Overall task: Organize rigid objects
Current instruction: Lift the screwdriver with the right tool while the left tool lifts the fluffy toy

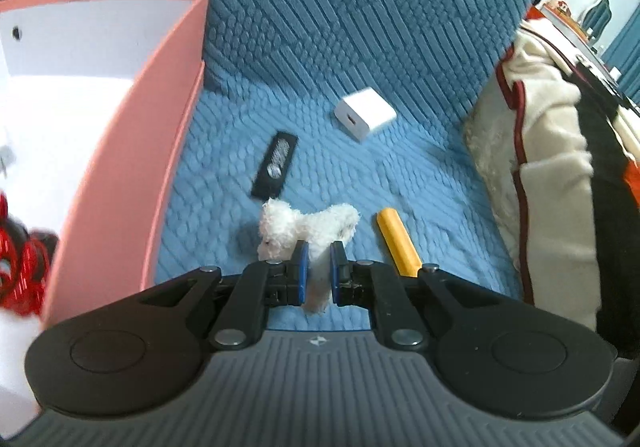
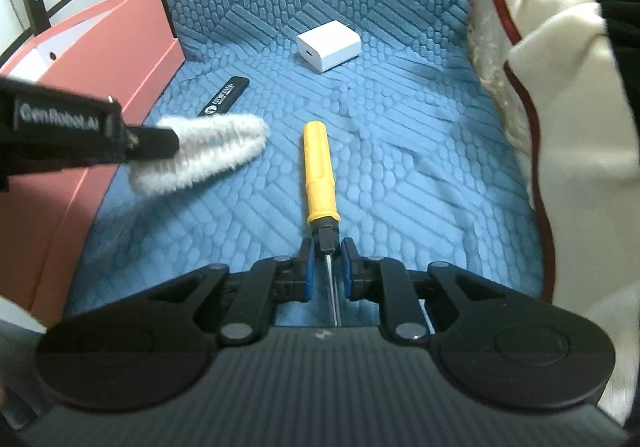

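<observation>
1. Left wrist view: the left gripper (image 1: 319, 261) has its jaws narrow and closed on a white fluffy item (image 1: 308, 227), which looks like a small plush toy. It hangs just above the blue textured cover (image 1: 400, 175) of what seems to be a sofa seat. To the left stands a pink box (image 1: 120, 175) with a white inside; something red and black (image 1: 22, 263) already lies in it, but it is blurred and I cannot say what it is. On the cover still lie a black flat bar (image 1: 275, 164), a white charger cube (image 1: 365, 113) further back, and the yellow handle of a screwdriver (image 1: 399, 241) just beside the jaws. A cream blanket with a dark red border (image 1: 532, 167) is at the right.

2. Right wrist view: the right gripper (image 2: 327, 259) has its jaws drawn close on the black neck of the screwdriver (image 2: 318, 171), where the metal shaft begins; the shaft runs back between the pads. The handle points away from the camera. The pads seem to press the neck, though a small gap can be seen lower down. The left gripper (image 2: 160, 143) comes in from the left with the fluffy item (image 2: 204, 155), near the pink box (image 2: 100, 59). The charger cube (image 2: 329, 45) and the black bar (image 2: 224, 96) lie untouched.

3. My judgement: the task is partly done. One thing is in the box, two are gripped, and two wait on the cover.
</observation>
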A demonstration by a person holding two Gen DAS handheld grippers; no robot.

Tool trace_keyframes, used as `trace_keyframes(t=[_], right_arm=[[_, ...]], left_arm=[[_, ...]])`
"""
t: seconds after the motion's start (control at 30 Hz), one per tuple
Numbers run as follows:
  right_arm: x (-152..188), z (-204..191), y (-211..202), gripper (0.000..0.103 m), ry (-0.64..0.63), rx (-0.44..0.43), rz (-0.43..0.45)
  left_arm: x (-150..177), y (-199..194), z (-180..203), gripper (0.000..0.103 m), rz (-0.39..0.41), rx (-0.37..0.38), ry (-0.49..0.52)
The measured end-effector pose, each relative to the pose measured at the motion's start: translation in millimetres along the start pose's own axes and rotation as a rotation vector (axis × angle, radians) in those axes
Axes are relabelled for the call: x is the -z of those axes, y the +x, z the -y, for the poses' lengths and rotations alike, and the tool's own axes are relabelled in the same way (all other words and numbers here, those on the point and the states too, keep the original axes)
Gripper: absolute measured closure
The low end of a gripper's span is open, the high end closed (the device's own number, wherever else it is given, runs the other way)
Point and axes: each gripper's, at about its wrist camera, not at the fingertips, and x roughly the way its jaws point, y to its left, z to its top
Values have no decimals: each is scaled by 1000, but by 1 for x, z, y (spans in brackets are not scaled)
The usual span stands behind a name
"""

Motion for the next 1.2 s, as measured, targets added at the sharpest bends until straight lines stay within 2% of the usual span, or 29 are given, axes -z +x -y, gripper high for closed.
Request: trace_keyframes(t=[0.27,0.47,0.53,0.57,0.6,0.7,0.8,0.87,1.0,1.2], right_arm=[[21,-6,-29,87,62,-23,12],[26,-11,-29,85,35,-34,0],[26,-9,-27,85,49,-38,6],[25,-8,-27,84,55,-46,7],[24,-7,-26,83,62,-47,7],[23,-5,-21,79,65,-44,4],[20,-4,-17,68,78,-63,-4],[18,-4,-15,68,77,-63,5],[16,-4,-9,69,42,2,21],[9,-2,2,69,48,-46,10]], left_arm=[[32,-10,8,90,-67,25,-14],[39,-5,10,89,-112,52,-19],[38,-5,8,84,-110,55,-28],[36,-4,7,75,-111,53,-27],[34,-4,7,61,-112,45,-27],[31,-4,7,42,-107,22,-11],[26,-1,8,37,-106,-1,8],[22,2,8,37,-108,-1,15],[16,6,11,37,-106,3,31],[14,12,15,37,-113,-5,46]])
